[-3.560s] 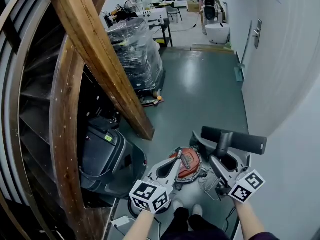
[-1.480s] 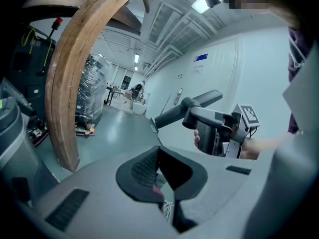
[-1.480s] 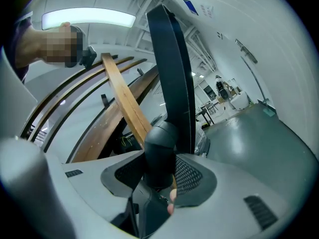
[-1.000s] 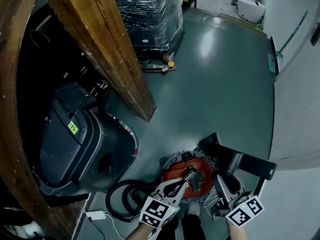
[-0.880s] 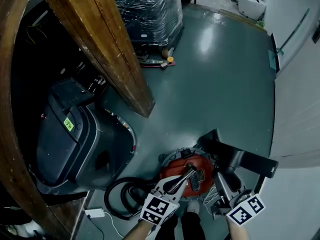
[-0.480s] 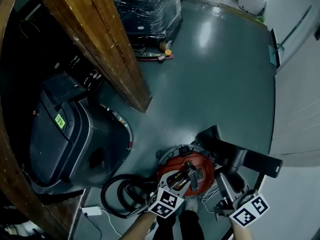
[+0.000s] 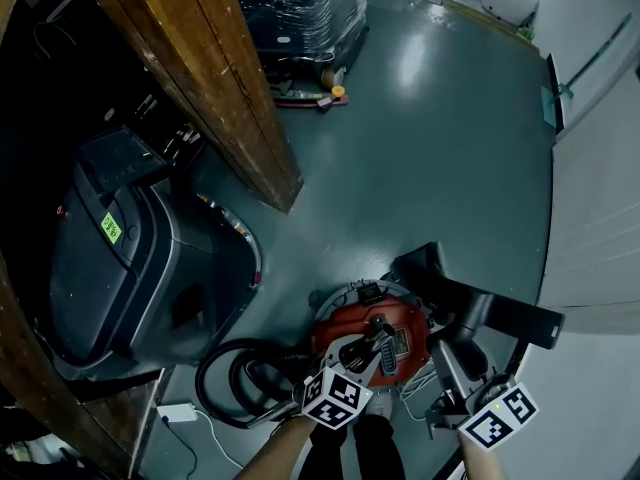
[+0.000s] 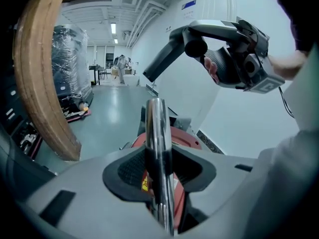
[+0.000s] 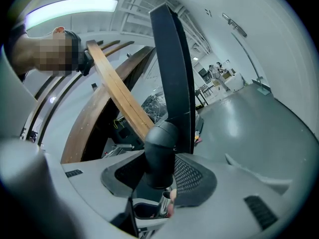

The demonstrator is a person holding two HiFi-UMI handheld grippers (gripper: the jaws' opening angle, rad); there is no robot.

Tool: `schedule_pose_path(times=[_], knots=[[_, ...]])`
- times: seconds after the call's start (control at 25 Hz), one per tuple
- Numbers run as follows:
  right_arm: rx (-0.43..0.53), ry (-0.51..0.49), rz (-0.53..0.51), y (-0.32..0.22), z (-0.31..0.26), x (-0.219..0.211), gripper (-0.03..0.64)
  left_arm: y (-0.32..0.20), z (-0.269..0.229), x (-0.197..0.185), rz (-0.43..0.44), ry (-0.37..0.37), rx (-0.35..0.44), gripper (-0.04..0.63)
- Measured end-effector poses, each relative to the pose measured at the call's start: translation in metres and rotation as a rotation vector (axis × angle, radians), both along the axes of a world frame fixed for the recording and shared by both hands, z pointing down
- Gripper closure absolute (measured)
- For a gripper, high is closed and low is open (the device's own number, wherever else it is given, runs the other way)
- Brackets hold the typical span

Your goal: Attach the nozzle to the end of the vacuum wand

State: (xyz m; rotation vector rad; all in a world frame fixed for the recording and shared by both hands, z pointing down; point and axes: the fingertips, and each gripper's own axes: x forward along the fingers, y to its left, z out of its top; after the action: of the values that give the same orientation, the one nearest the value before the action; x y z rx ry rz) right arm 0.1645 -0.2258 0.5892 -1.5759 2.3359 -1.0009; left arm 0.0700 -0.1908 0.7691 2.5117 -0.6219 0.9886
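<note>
Left tongs [image 8: 159, 156] just closed on chrome wand [image 8: 156, 123], pads touching; red vacuum body [image 8: 182, 137] below.

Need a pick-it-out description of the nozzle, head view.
Start at the big wooden beam crossing the upper left, then drop to the round red vacuum canister on the green floor. Just right of it the right gripper holds the nozzle by its neck: a long flat black bar, unlike the round canister or coiled hose.

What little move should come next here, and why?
Probably swing the nozzle, held in the right claw, toward the wand tip: the left claw has just been closing and grips the wand, while the nozzle hangs apart from it.
</note>
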Motion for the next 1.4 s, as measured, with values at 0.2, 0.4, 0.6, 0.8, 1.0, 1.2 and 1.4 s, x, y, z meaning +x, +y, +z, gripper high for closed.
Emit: schedule_pose_path(times=[0.2, 0.4, 0.6, 0.8, 1.0, 1.2, 1.4], knots=[[-0.029, -0.035, -0.023, 0.000, 0.012, -0.011, 0.439, 0.011, -0.015, -0.002, 0.006, 0.019, 0.007, 0.442], [-0.069, -0.091, -0.043, 0.008, 0.029, -0.026, 0.439, 0.027, -0.041, -0.006, 0.017, 0.049, 0.022, 0.442], [-0.093, -0.141, -0.076, 0.014, 0.043, -0.051, 0.439, 0.038, -0.055, -0.012, 0.017, 0.071, 0.047, 0.442], [-0.095, -0.181, -0.097, 0.022, 0.045, -0.064, 0.439, 0.043, -0.061, -0.015, 0.016, 0.083, 0.060, 0.442], [-0.092, -0.221, -0.083, 0.027, 0.045, -0.065, 0.439, 0.048, -0.061, -0.013, 0.024, 0.091, 0.072, 0.442], [-0.085, -0.194, -0.107, 0.029, 0.042, -0.069, 0.439, 0.049, -0.062, -0.015, 0.025, 0.095, 0.083, 0.443], [-0.119, -0.114, -0.202, 0.030, 0.041, -0.074, 0.440, 0.048, -0.063, -0.015, 0.065, 0.066, 0.103, 0.441]])
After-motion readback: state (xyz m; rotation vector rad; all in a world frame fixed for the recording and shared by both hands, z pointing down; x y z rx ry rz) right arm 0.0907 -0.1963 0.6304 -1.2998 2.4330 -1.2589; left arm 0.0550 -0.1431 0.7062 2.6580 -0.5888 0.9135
